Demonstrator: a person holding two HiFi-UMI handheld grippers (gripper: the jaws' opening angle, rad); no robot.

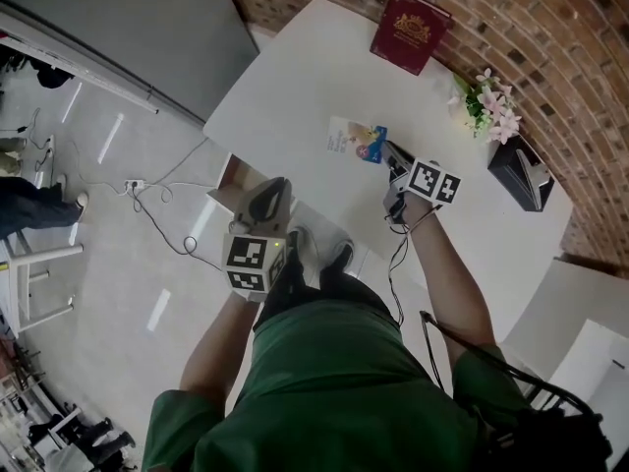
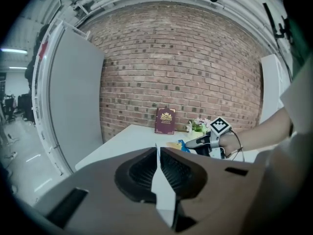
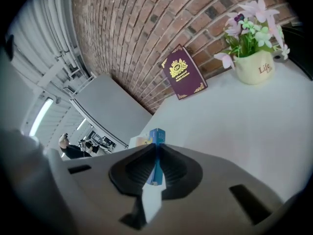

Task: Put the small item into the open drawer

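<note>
**Small item pinched in the right gripper, drawer standing open on the left**

Closest to you, the left gripper (image 2: 158,153) is hovering with its jaws drawn almost together and nothing between them. It is doing no carrying. It is sitting just off the desk's near corner, right by the open drawer (image 1: 234,177), and my guess is you are parking it there to steady or tend the drawer.

A little farther out, the right gripper (image 3: 156,151) is doing the real work. Its jaws are standing narrow, clamped on the small item (image 3: 156,138), a thin blue-and-white packet. You are gripping it edge-on, with the flat faces against the pads and most of the packet sticking out past the tips. That makes sense for something this flat, since a thin edge gives the pads little to bite. From above, the packet is showing over the white desk (image 1: 314,77), well apart from the drawer. I cannot tell whether it is touching the desk top.

So the grasp is looking done and the carry is looking like the step in hand. The packet needs bringing back toward you and to your left, down past the desk edge into the drawer.

Beyond that, the flower pot (image 3: 254,67) and a black box (image 1: 521,170) are standing along the back. The maroon book (image 3: 183,72) is leaning against the brick wall (image 1: 550,47), all clear of your path.
</note>
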